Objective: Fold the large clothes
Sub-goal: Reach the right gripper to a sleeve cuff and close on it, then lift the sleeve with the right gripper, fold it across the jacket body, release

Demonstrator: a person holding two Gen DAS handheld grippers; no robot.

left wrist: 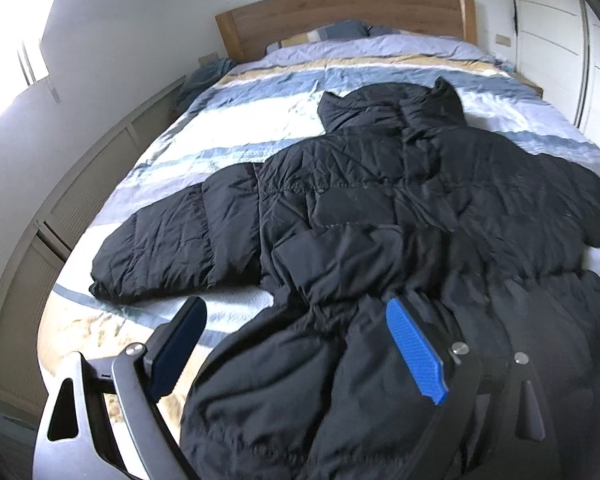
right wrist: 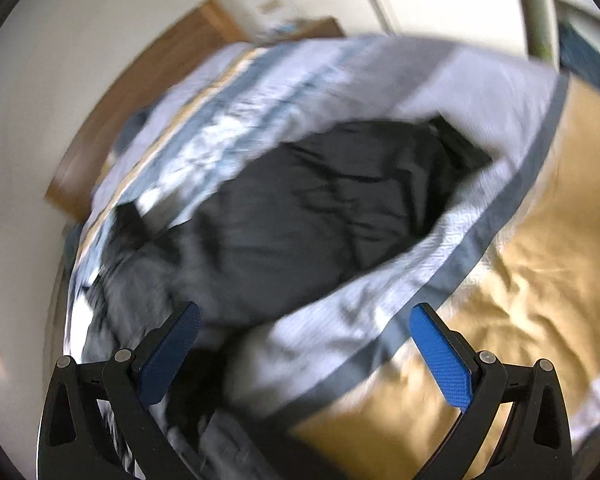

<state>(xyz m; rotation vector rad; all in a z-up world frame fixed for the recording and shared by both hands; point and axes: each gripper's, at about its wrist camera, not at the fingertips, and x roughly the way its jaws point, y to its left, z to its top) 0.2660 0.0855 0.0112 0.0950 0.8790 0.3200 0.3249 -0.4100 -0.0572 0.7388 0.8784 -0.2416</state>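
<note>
The left tongs [left wrist: 296, 344] stand spread wide, the blue pads far apart, with the bunched lower hem of the black puffer jacket [left wrist: 380, 208] lying between them; the right-hand pad [left wrist: 416, 352] rests against the fabric while the left-hand pad sits over bare bedding, so nothing is clamped. The right tongs [right wrist: 306, 356] are likewise wide open and hold nothing, hovering above the bed with the duvet's pale stripe and a dark fold of the jacket under the gap. The jacket lies spread on the bed [left wrist: 260, 120], collar toward the far wooden headboard [left wrist: 340, 8], one sleeve stretched out to the left and the other reaching toward the right edge of the left wrist view. Its near hem is crumpled and pushed up into a mound close to the left tongs. The striped duvet [right wrist: 520, 260] shows blue, white and mustard bands, the mustard band nearest the right tongs. Pillows [left wrist: 340, 32] sit against the headboard. The right wrist view is smeared by motion blur, so which part of the jacket it shows is probably the right sleeve, though that is unclear.
</note>
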